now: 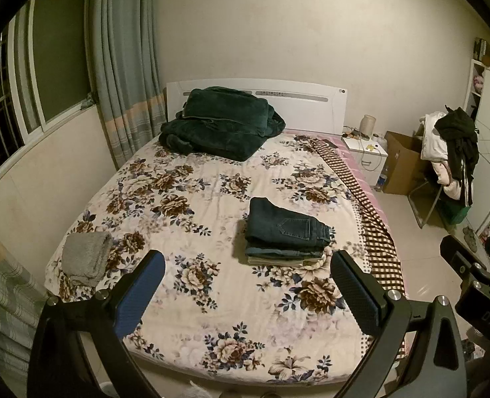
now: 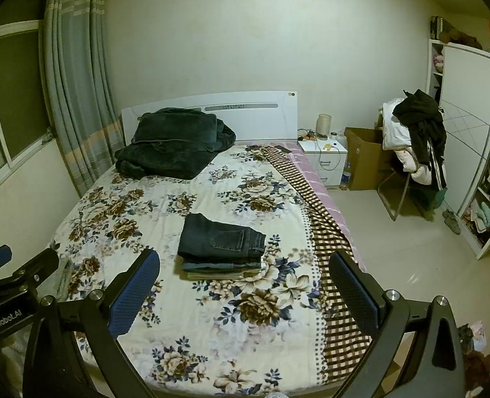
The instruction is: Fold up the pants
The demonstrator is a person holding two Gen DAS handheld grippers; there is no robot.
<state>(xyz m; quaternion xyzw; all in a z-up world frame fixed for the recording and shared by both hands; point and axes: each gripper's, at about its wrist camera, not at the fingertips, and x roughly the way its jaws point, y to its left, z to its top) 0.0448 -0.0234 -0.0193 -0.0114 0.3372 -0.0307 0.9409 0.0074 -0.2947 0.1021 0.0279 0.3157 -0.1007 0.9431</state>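
The bed (image 1: 212, 298) spreads beneath both grippers. The folded pants (image 1: 286, 229) sit atop a stack ahead, between the spread, empty fingers (image 1: 139, 295) of the left gripper (image 1: 248, 295) and right gripper (image 2: 245, 295). A careless nudge could topple it. Readable writing: "GenRobot.AI", "DAS".

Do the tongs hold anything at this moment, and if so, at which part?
Nothing is held. The left tongs and the right tongs are both open and empty, above the bed, apart from the stack of folded pants.
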